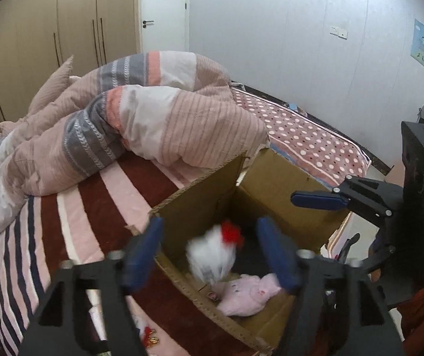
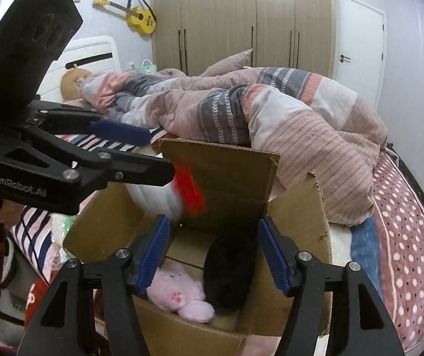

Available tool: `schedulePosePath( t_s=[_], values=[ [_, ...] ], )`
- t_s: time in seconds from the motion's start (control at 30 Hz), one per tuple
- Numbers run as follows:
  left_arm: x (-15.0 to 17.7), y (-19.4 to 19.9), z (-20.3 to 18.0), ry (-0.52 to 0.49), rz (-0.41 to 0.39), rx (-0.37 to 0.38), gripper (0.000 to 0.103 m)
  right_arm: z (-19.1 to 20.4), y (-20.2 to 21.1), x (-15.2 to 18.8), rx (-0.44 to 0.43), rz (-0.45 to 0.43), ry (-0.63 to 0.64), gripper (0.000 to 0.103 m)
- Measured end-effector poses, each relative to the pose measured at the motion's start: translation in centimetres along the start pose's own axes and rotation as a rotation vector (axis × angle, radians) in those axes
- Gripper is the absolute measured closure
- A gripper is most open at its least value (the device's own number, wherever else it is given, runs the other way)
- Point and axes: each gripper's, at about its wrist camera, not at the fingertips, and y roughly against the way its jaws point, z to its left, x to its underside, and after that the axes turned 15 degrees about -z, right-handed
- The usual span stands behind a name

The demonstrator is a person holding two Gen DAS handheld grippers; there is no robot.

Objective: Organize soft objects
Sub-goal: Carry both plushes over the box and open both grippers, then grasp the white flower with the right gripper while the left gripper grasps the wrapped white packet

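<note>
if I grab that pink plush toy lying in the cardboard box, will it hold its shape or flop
The pink plush toy will likely flop: it lies slumped on the floor of the cardboard box. Its fuzzy fabric suggests it is light and squashes under the pads. Probably not slippery or fragile.

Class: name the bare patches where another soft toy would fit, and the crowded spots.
Free: striped bedsheet between the quilt and cardboard box; dotted blanket behind the box. Crowded: the box floor, holding pink plush, black plush, and white chicken toy blurred above.
</note>
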Motion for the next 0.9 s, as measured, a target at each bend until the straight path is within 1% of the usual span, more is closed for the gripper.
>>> schedulePosePath(
  t_s=[0.03,0.07,0.13,0.17,0.2,0.23,0.3,0.37,0.4,0.47,0.53,0.63,0.7,0.77,0.83,0.9],
  values=[
    [0.0,0.6,0.2,0.0,-0.015,0.0,0.02,0.2,0.1,-0.1,-0.002,0.001,0.003,0.038],
    [-0.1,1.2,0.4,0.003,-0.028,0.0,0.019,0.5,0.2,-0.2,-0.003,0.0,0.007,0.036],
    [-0.1,2.9,1.3,0.017,-0.053,-0.007,0.016,1.1,0.5,-0.5,-0.008,-0.008,0.014,0.026],
    [0.0,3.8,1.9,0.024,-0.064,-0.018,0.015,1.4,0.6,-0.7,-0.015,-0.013,0.015,0.023],
    [0.1,4.6,2.5,0.029,-0.073,-0.034,0.011,2.0,0.8,-1.0,-0.03,-0.021,0.016,0.017],
    [0.3,5.9,3.4,0.033,-0.089,-0.066,0.006,2.4,1.0,-1.3,-0.04,-0.028,0.017,0.009],
    [0.9,7.8,4.8,0.036,-0.109,-0.114,0.001,3.6,1.3,-2.1,-0.058,-0.055,0.023,0.0],
    [2.0,10.1,6.8,0.04,-0.12,-0.179,0.001,5.6,1.9,-3.2,-0.087,-0.107,0.038,0.0],
    [2.5,11.0,7.6,0.04,-0.12,-0.204,0.001,6.4,2.0,-3.5,-0.097,-0.115,0.044,0.0],
    [4.1,12.9,9.6,0.045,-0.118,-0.265,0.001,9.2,1.6,-4.5,-0.123,-0.121,0.079,0.0],
    [5.7,14.3,11.4,0.065,-0.111,-0.302,0.001,11.7,1.0,-5.0,-0.166,-0.12,0.117,0.0],
    [8.5,15.7,14.2,0.115,-0.097,-0.331,0.001,15.6,-0.9,-4.8,-0.252,-0.08,0.142,0.0],
    [10.6,16.1,15.7,0.144,-0.081,-0.358,0.001,17.8,-2.7,-4.0,-0.307,-0.046,0.122,0.0],
    [12.7,16.4,17.1,0.175,-0.068,-0.375,0.001,19.0,-4.0,-3.0,-0.341,-0.027,0.097,0.001],
    [14.8,16.4,18.2,0.212,-0.056,-0.373,0.001,19.8,-6.0,-1.6,-0.358,0.01,0.059,0.011],
    [16.5,16.0,18.8,0.239,-0.046,-0.365,0.001,20.2,-7.5,0.0,-0.356,0.049,0.037,0.015]
  ],
)
